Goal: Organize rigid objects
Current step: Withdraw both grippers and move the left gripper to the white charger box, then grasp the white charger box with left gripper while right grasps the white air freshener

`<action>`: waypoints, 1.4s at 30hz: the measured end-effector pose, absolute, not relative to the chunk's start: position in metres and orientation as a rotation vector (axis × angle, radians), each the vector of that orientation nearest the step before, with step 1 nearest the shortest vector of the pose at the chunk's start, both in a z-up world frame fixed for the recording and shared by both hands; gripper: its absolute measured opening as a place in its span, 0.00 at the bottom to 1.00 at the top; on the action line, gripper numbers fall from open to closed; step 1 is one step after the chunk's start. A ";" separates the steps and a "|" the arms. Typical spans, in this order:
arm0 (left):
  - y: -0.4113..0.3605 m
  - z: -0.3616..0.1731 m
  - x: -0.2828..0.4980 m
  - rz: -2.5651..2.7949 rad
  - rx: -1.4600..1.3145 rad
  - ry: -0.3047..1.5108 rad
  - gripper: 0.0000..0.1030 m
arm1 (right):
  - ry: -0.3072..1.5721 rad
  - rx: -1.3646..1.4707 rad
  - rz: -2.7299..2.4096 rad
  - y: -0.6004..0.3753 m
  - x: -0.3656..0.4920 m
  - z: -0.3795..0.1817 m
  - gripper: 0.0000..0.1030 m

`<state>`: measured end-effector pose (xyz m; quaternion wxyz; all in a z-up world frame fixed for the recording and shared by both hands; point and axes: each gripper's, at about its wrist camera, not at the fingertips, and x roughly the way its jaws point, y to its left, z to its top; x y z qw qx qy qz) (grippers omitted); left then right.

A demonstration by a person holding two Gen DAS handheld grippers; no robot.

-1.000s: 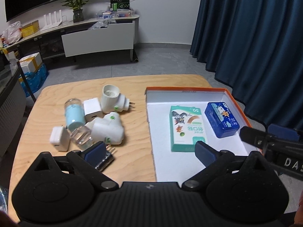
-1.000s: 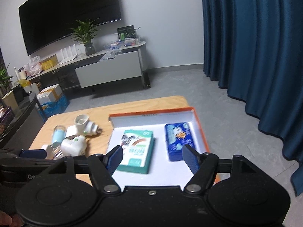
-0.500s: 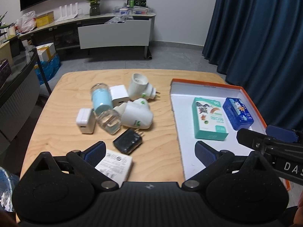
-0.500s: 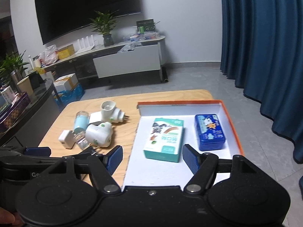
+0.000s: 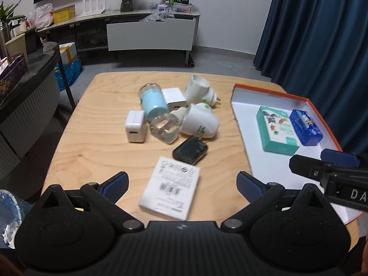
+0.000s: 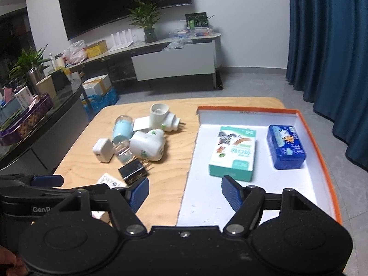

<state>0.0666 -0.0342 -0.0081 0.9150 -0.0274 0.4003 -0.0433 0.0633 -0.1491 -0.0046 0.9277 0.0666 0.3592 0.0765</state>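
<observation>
An orange-rimmed white tray [image 5: 271, 168] [image 6: 322, 138] on the wooden table holds a teal box [image 5: 277, 130] [image 6: 234, 153] and a blue box [image 5: 304, 126] [image 6: 286, 149]. Left of it lies a heap: two white plug-in devices [image 5: 200, 120] [image 6: 148, 146], a light-blue bottle [image 5: 153, 101], a clear bottle [image 5: 164, 127], two white chargers [image 5: 135, 126], a black charger [image 5: 191, 149] [image 6: 133, 171] and a white flat box [image 5: 171, 188]. My left gripper [image 5: 182, 184] stands open above the flat box. Over the tray's near left edge my right gripper [image 6: 185, 192] is open and holds nothing.
The table [image 5: 96, 138] has bare wood at its left and far side. A dark glass-topped side table [image 5: 25, 76] stands left of it. Blue curtains [image 5: 322, 34] hang on the right. A TV bench [image 6: 172, 62] with clutter lines the far wall.
Both grippers have pulled back toward the near edge and drifted; more of the table shows. The black charger and white flat box have come into the left wrist view.
</observation>
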 end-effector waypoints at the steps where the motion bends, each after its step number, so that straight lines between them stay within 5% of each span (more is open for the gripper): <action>1: -0.032 -0.010 0.066 -0.091 -0.055 0.825 1.00 | 0.739 0.135 0.162 -0.148 0.063 -0.005 0.81; 30: -0.026 -0.067 0.092 -0.083 0.059 0.952 0.99 | 0.813 0.133 0.194 -0.135 0.076 -0.030 0.80; 34: -0.025 -0.069 0.094 -0.091 0.058 0.931 0.92 | 0.823 0.129 0.197 -0.131 0.082 -0.032 0.80; 36: -0.025 -0.068 0.095 -0.099 0.063 0.907 0.82 | 0.826 0.125 0.202 -0.128 0.085 -0.033 0.80; 38: -0.024 -0.065 0.095 -0.099 0.067 0.884 0.58 | 0.829 0.122 0.207 -0.125 0.088 -0.034 0.80; 42: -0.018 -0.060 0.097 -0.103 0.021 0.863 0.58 | 0.831 0.114 0.223 -0.118 0.098 -0.036 0.80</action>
